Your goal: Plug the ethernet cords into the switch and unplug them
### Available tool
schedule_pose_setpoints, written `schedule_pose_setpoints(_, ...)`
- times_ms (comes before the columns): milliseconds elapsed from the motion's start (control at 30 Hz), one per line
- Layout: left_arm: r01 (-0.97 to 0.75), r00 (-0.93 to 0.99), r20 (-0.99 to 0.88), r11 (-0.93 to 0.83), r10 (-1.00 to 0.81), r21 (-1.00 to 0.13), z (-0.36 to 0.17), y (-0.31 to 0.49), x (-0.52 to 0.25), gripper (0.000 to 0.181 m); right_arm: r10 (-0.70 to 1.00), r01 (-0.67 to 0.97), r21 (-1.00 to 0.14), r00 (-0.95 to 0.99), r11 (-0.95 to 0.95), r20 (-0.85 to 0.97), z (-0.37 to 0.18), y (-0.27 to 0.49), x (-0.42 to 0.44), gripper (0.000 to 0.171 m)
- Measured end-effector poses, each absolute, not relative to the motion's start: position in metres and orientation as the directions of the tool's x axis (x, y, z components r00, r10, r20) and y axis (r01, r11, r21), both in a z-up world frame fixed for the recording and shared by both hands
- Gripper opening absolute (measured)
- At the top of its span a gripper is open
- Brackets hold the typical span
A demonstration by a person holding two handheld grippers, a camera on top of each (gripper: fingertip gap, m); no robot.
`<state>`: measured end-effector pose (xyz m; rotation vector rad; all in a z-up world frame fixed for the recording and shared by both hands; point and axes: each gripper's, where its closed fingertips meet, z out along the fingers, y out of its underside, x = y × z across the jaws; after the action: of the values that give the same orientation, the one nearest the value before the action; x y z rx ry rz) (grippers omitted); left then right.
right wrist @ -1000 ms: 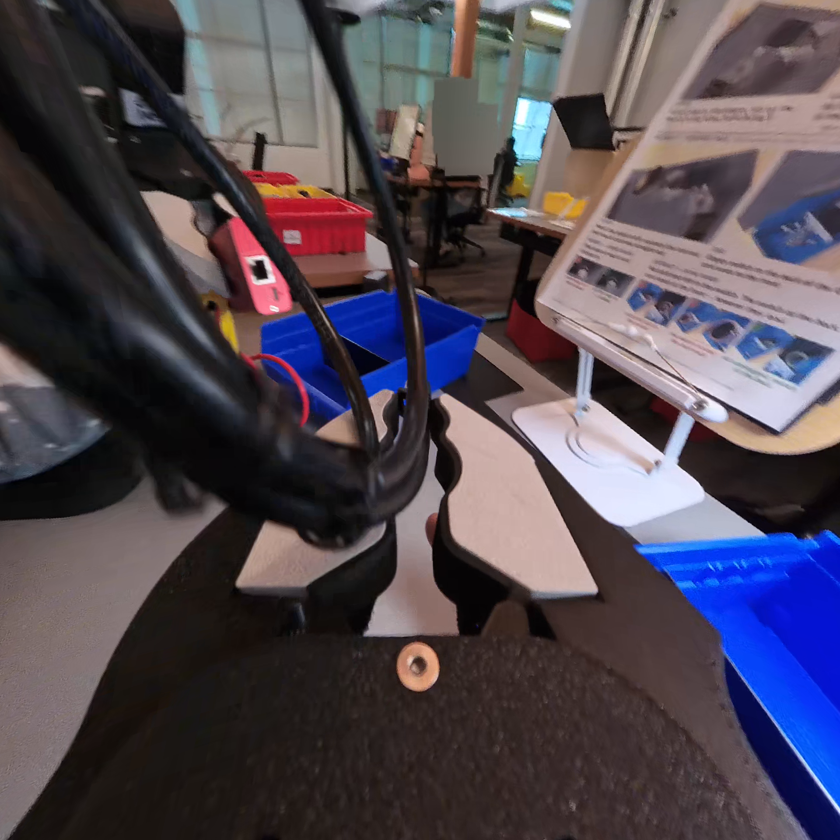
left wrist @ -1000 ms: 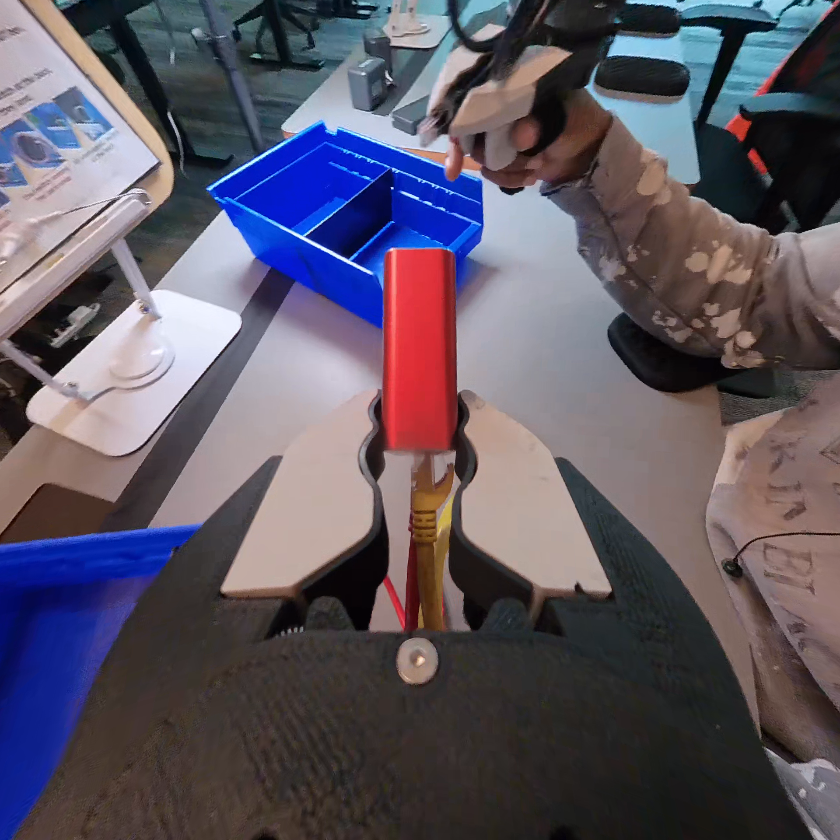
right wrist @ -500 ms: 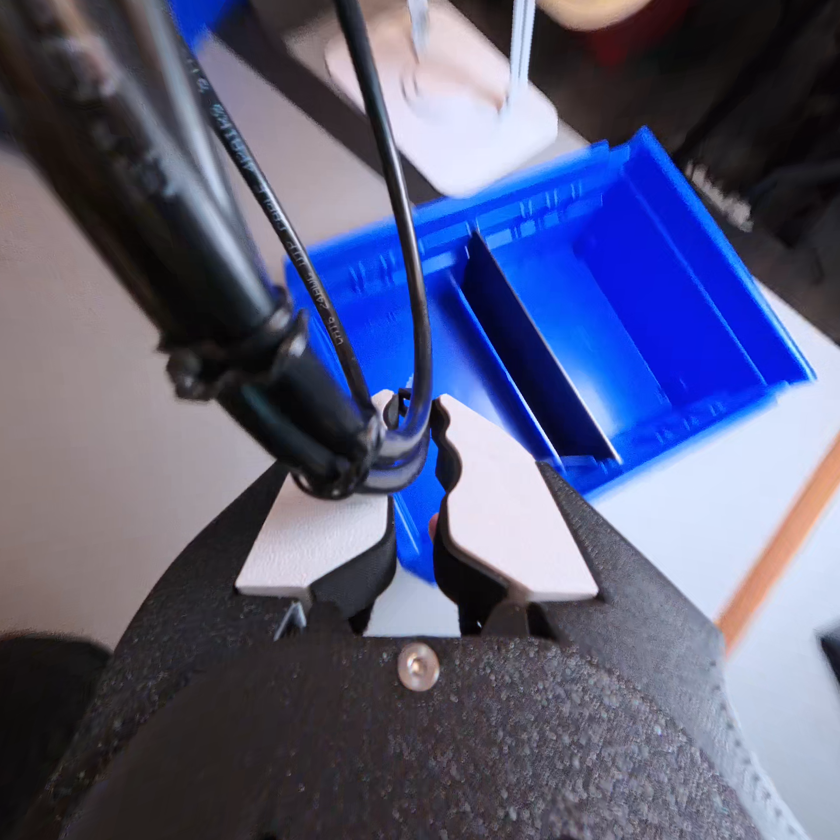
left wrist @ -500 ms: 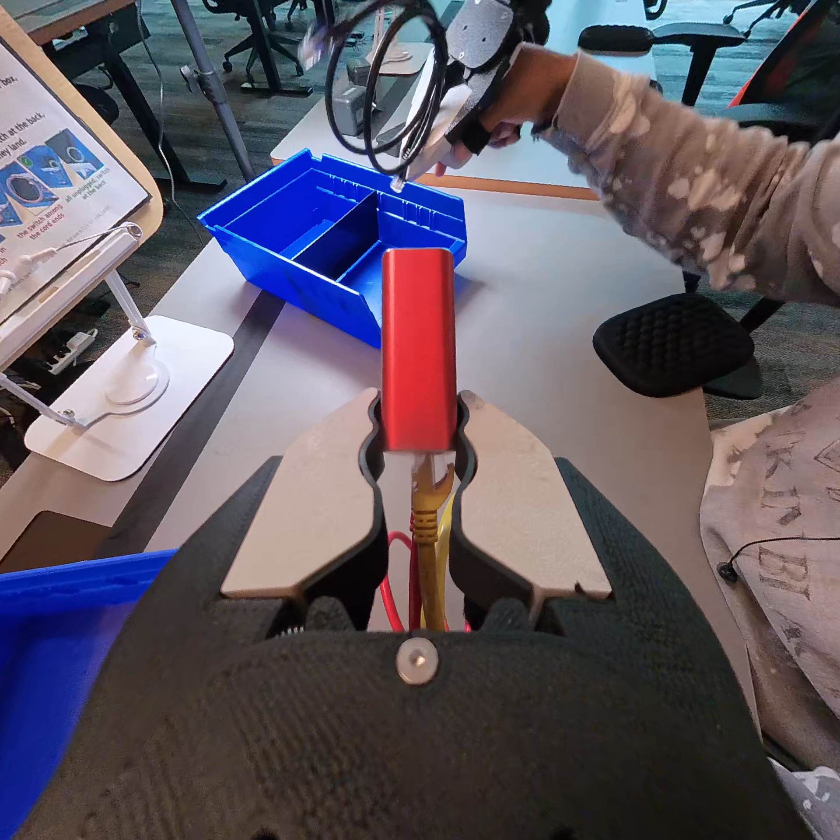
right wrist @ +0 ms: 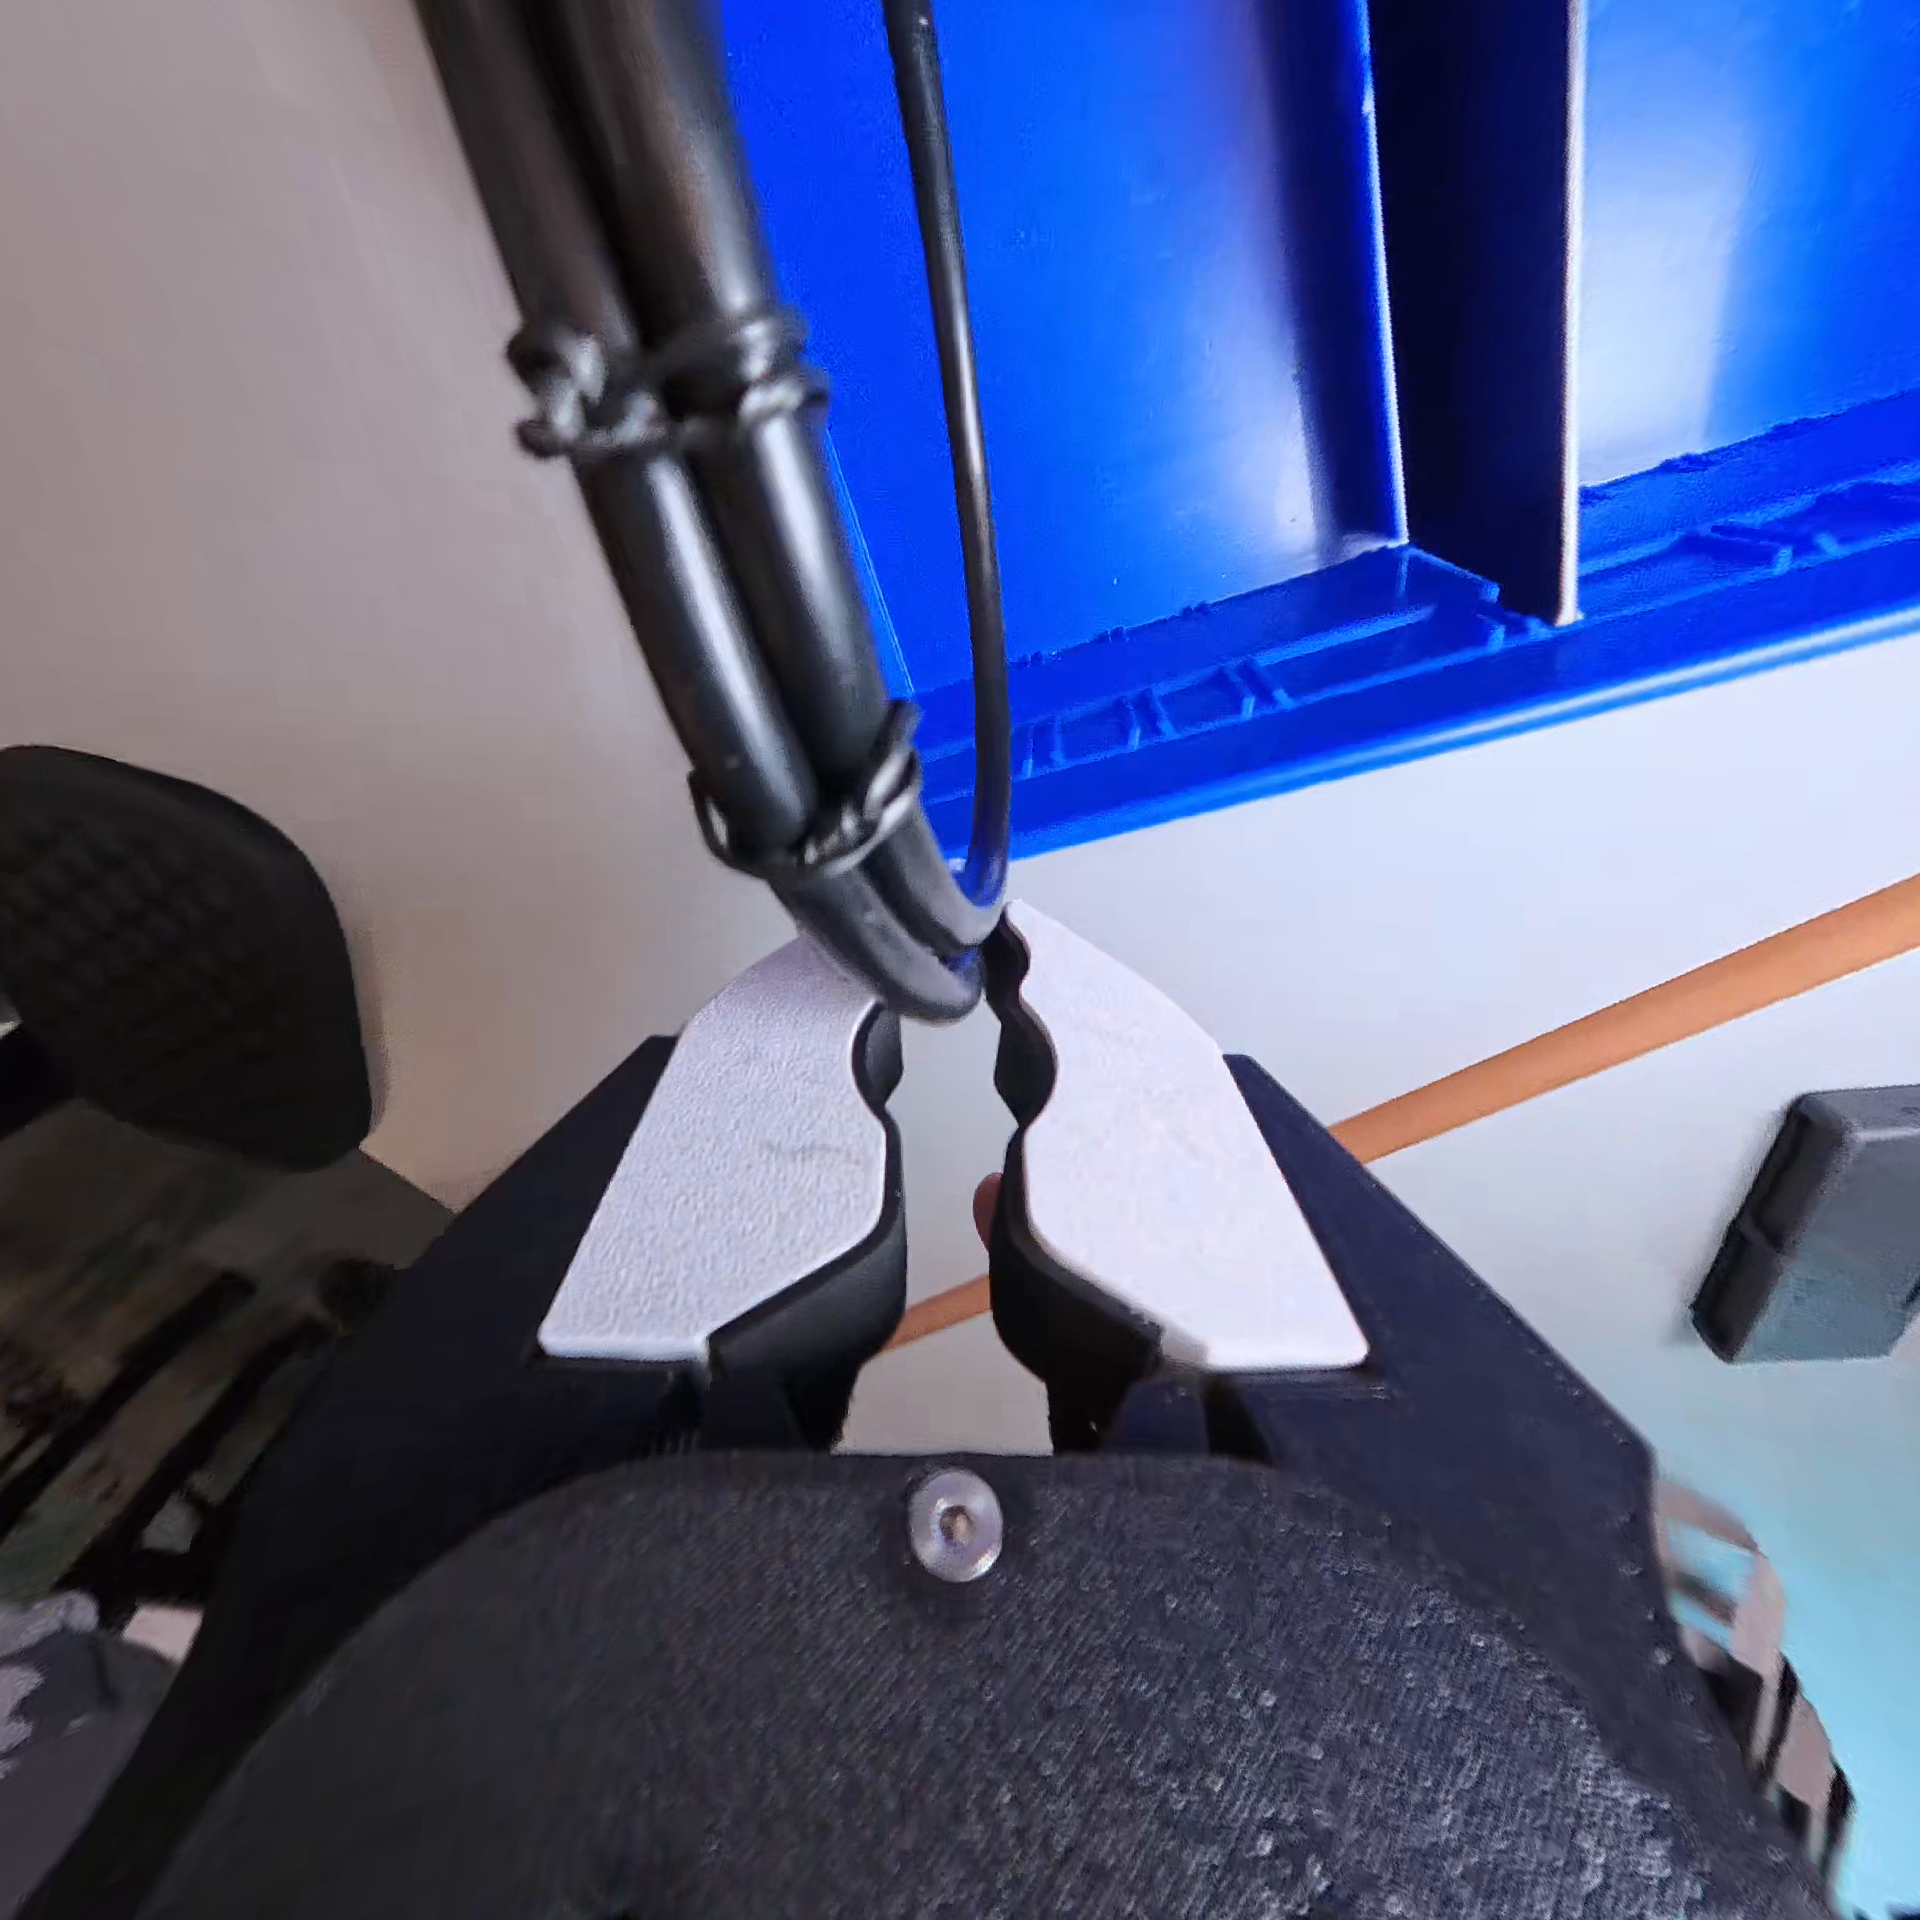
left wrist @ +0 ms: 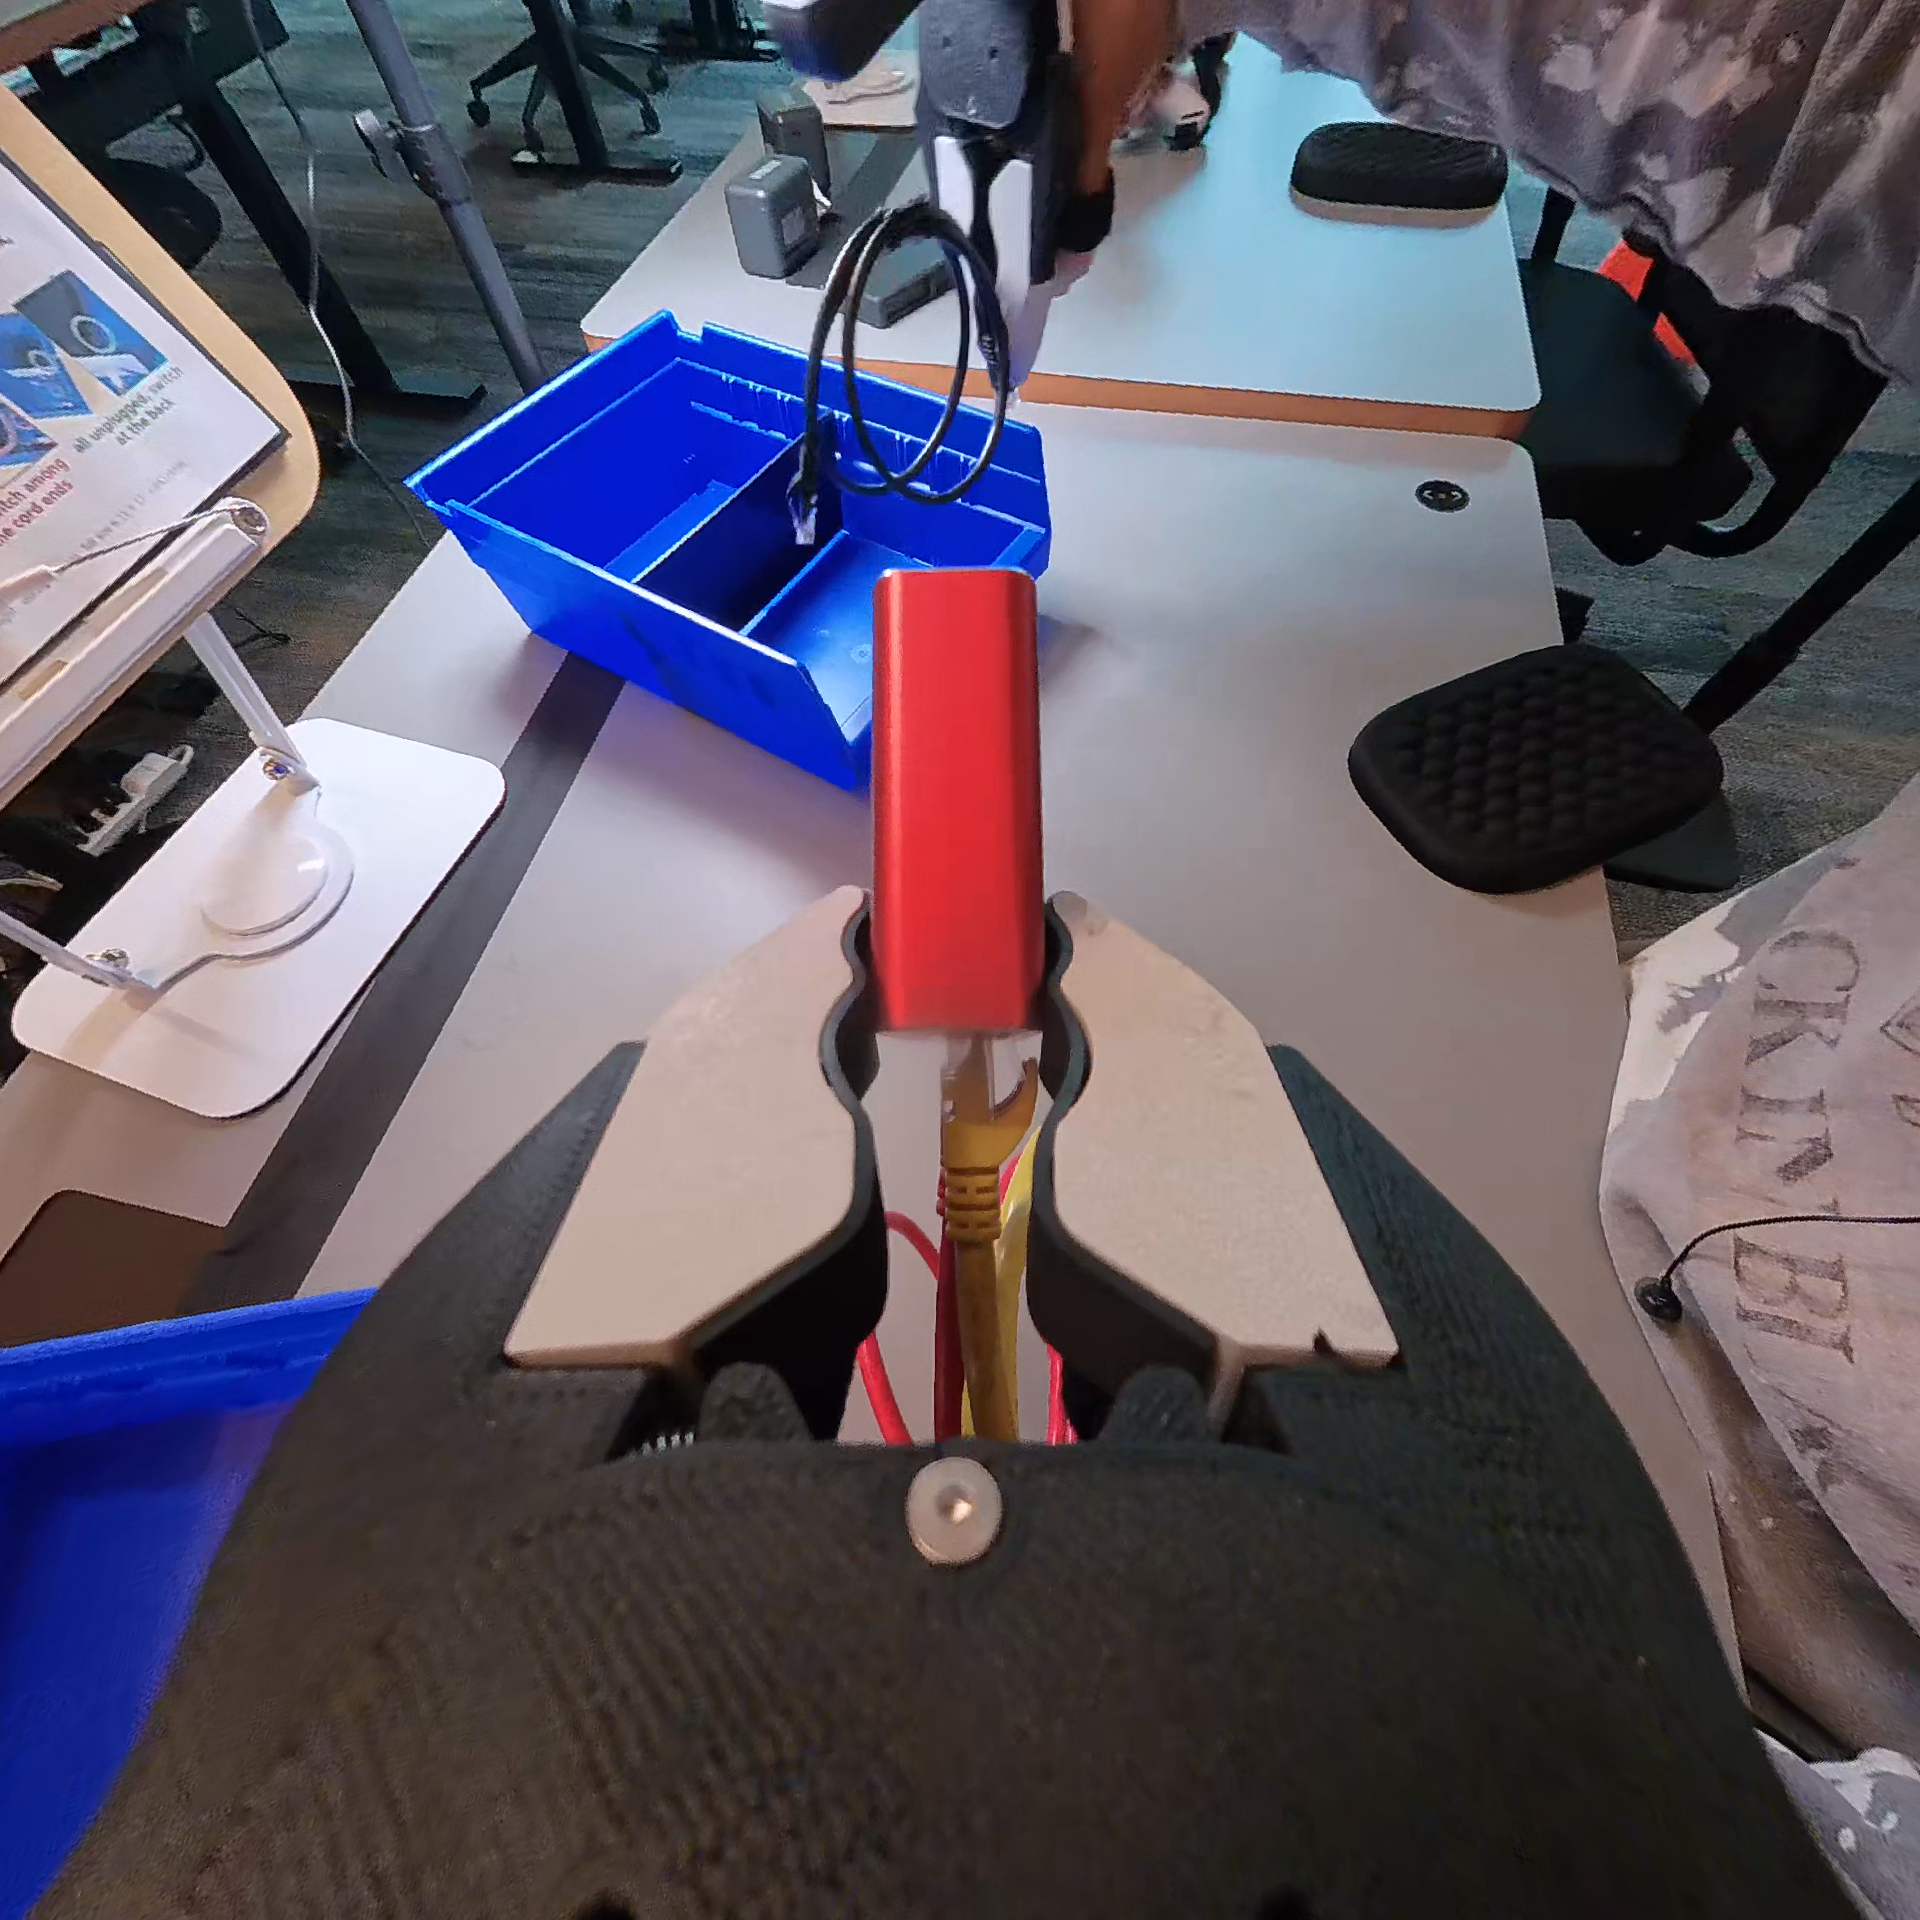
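Note:
My left gripper [left wrist: 956, 920] is shut on the near end of a red switch [left wrist: 956, 769] and holds it above the grey table [left wrist: 1247, 831]. A yellow ethernet cord [left wrist: 982, 1174] is plugged into the switch's near face, and a red cord [left wrist: 878, 1361] runs beside it. My right gripper [right wrist: 935, 951] is shut on a coiled black ethernet cord [right wrist: 769, 623], tied with twists. In the left wrist view that gripper [left wrist: 1003, 239] holds the black coil [left wrist: 904, 364] hanging over the far blue divided bin [left wrist: 644, 582], its plug down inside.
A document stand with a white base [left wrist: 239, 914] is on the left. A second blue bin [left wrist: 104, 1558] sits at the near left. A black chair armrest [left wrist: 1538, 758] is at the right edge. A grey box [right wrist: 1829, 1226] lies on the neighbouring table [left wrist: 1299, 270].
My right gripper has carried the black coil from near the switch across to the far blue bin and down over it. My left gripper keeps holding the switch, almost still.

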<state>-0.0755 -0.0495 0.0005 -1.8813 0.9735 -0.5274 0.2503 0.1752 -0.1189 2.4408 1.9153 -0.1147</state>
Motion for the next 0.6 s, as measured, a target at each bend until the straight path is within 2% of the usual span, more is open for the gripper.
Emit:
schedule_pose_setpoints(233,-0.398,0.604,-0.037,-0.261,-0.796,-0.880,0.003,-0.050,-0.081,0.028,0.951,0.962,0.167,0.245,-0.214,-0.189,-0.136,0.190,0.220,0.013)
schedule_pose_setpoints(333,-0.381,0.617,-0.031,-0.264,-0.786,-0.886,0.005,-0.050,-0.089,0.028,0.939,0.952,0.210,0.268,-0.224,-0.215,-0.150,0.199,0.211,0.013)
schedule_pose_setpoints(433,-0.368,0.628,-0.026,-0.268,-0.778,-0.890,0.005,-0.049,-0.096,0.028,0.954,0.954,0.181,0.267,-0.241,-0.139,-0.161,0.222,0.205,0.014)
schedule_pose_setpoints(600,-0.361,0.633,-0.023,-0.269,-0.774,-0.893,0.006,-0.048,-0.098,0.028,0.957,0.957,0.024,0.290,-0.289,-0.030,-0.138,0.244,0.201,0.037)
